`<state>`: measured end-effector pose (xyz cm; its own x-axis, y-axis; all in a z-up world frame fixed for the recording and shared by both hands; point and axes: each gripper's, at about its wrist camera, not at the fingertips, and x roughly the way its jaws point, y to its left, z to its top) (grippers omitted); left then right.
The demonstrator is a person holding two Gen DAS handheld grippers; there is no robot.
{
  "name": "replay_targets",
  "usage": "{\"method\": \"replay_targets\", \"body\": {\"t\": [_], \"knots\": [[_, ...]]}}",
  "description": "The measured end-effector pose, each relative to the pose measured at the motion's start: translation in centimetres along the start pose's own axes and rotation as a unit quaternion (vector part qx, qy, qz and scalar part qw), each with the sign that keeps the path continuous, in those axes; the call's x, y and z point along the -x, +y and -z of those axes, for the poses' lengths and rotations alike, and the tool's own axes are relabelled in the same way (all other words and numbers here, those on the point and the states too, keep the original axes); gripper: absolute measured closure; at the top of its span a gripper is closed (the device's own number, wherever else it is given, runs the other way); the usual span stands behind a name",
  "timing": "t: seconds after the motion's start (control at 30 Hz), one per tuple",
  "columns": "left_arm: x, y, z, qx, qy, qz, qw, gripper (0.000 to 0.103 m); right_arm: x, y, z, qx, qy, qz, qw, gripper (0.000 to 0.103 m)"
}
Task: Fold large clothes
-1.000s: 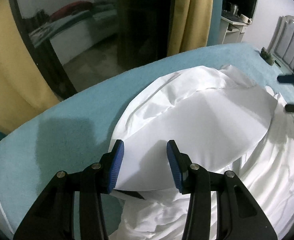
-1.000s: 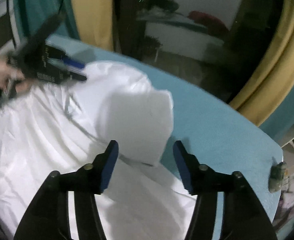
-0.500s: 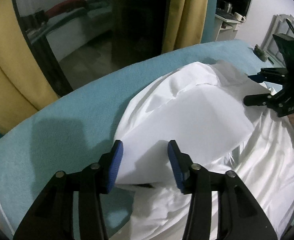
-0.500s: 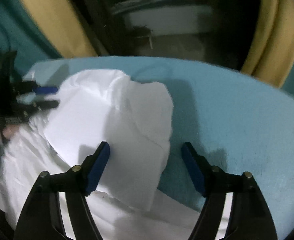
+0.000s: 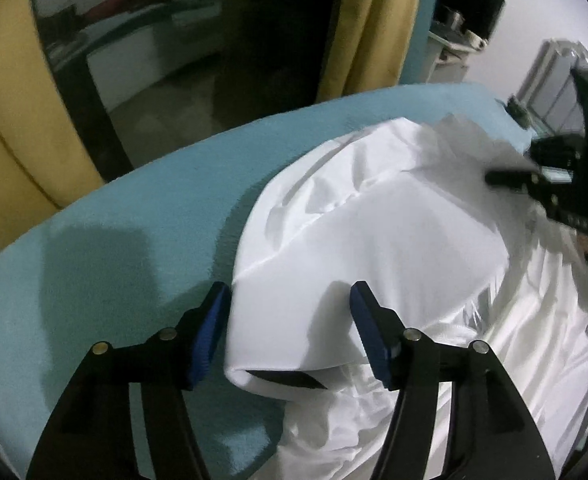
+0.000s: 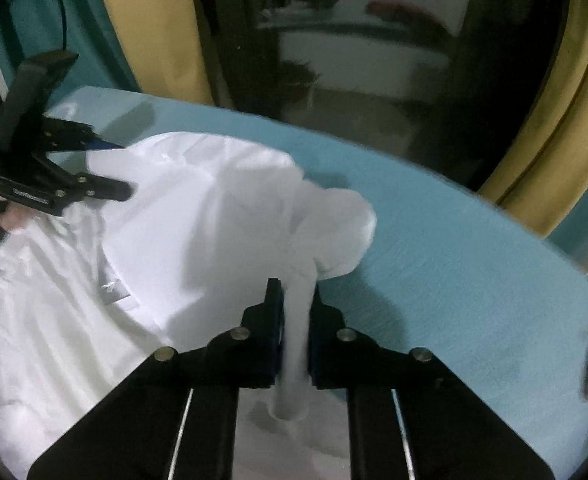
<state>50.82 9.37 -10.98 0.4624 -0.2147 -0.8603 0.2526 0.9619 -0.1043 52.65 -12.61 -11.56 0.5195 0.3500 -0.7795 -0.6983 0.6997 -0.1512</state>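
White garment (image 5: pixel 378 240) lay bunched on the teal bed (image 5: pixel 133 240), spread over its right and near side in the left wrist view, with a smooth folded panel on top. Left gripper (image 5: pixel 289 312) was over the near edge of that panel: jaws wide and opening, fabric between them, but the blue pads (image 5: pixel 209 336) weren't pressing on it. No grip on that side. Right gripper (image 6: pixel 297 304) was closing, jaws nearly together and clamped on a gathered strip of the garment; the cloth ran up out of the pads into a puffed lobe (image 6: pixel 334 232) just beyond the tips. In the right wrist view the left gripper (image 6: pixel 109 168) showed at the far left edge of the garment, a hand (image 6: pixel 9 216) behind it on the handle. In the left wrist view the right gripper (image 5: pixel 510 176) came in from the right, blurred, at the garment's far corner. Yellow curtains (image 5: pixel 370 24) and dark glass (image 5: pixel 197 40) stood behind the bed.
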Motion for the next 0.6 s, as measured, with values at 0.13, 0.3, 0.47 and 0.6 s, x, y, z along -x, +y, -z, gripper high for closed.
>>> {"method": "replay_targets", "body": {"t": [0.13,0.3,0.47,0.6], "knots": [[0.6,-1.5,-0.3,-0.027,-0.012,-0.022,0.9993,0.077,0.6,2.8,-0.2,0.111,-0.024,0.106,0.988,0.094],[2.7,-4.6,0.5,-0.087,-0.067,-0.101,0.9888,0.084,1.0,5.9,1.4,0.198,-0.041,0.184,0.962,0.094],[4.5,-7.1,2.6,-0.122,-0.109,-0.144,0.9760,0.084,3.4,6.6,3.1,0.202,-0.069,0.193,0.958,0.091],[6.0,-8.7,4.3,-0.146,-0.131,-0.156,0.9680,0.084,5.5,6.2,4.4,0.178,-0.084,0.154,0.968,0.086]]}}
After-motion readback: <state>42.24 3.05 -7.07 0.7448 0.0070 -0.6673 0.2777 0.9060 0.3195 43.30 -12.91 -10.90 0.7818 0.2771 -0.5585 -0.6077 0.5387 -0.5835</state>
